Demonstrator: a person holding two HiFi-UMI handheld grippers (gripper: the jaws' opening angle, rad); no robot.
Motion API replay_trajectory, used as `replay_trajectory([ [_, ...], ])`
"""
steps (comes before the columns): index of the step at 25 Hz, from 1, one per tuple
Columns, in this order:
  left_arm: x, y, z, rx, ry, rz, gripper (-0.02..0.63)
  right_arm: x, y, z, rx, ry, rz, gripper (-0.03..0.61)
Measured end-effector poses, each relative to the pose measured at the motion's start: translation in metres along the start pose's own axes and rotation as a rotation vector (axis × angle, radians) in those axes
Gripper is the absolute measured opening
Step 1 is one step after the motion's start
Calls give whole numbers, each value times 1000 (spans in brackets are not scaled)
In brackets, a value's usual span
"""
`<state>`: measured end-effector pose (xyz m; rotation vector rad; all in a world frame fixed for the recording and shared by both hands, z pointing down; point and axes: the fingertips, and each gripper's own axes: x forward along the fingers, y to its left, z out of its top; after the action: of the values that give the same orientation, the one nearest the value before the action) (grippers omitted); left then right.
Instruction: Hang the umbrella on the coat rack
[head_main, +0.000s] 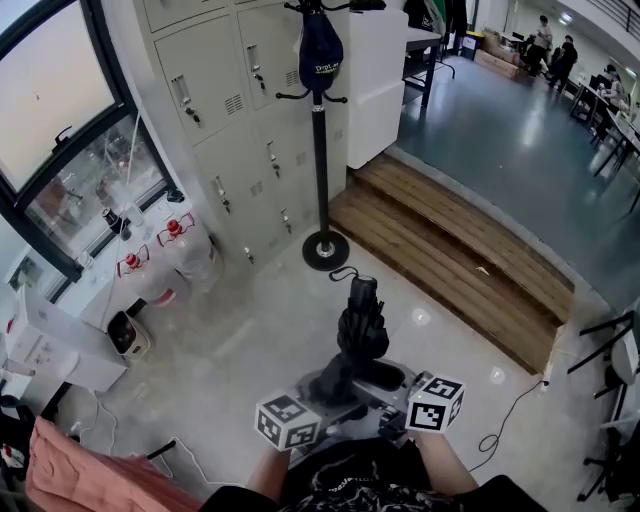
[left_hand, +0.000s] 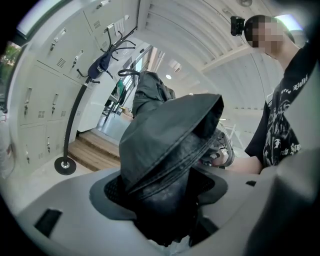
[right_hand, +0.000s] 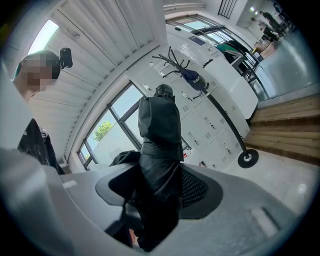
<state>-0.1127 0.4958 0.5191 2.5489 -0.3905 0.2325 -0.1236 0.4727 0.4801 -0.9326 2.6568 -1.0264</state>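
Observation:
The folded black umbrella (head_main: 360, 325) points away from me toward the black coat rack (head_main: 320, 150). The rack's round base (head_main: 325, 250) stands on the floor before the lockers, and a dark blue bag (head_main: 320, 55) hangs from its hooks. Low in the head view, my left gripper (head_main: 332, 392) and right gripper (head_main: 385, 385) sit side by side, both shut on the umbrella's near end. Umbrella fabric (left_hand: 170, 135) fills the left gripper (left_hand: 165, 200), with the rack (left_hand: 75, 112) far left. The right gripper (right_hand: 155, 195) clamps the umbrella (right_hand: 160, 130); the rack (right_hand: 225, 117) leans at right.
Grey lockers (head_main: 240, 120) line the wall behind the rack. Wooden steps (head_main: 450, 240) rise to its right. Water bottles (head_main: 165, 250) and white boxes (head_main: 50, 345) sit under the window at left. A cable (head_main: 500, 420) lies on the floor at right. Several people stand far back right.

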Motion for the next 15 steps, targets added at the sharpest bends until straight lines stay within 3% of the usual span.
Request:
replay_trajectory([
  [7,36,25,18,-1,2,60,324,3,-37,26,-26,42,17,259],
  [15,94,64,62,-9,6,87,324,7,-98,82,-9,40,23,259],
])
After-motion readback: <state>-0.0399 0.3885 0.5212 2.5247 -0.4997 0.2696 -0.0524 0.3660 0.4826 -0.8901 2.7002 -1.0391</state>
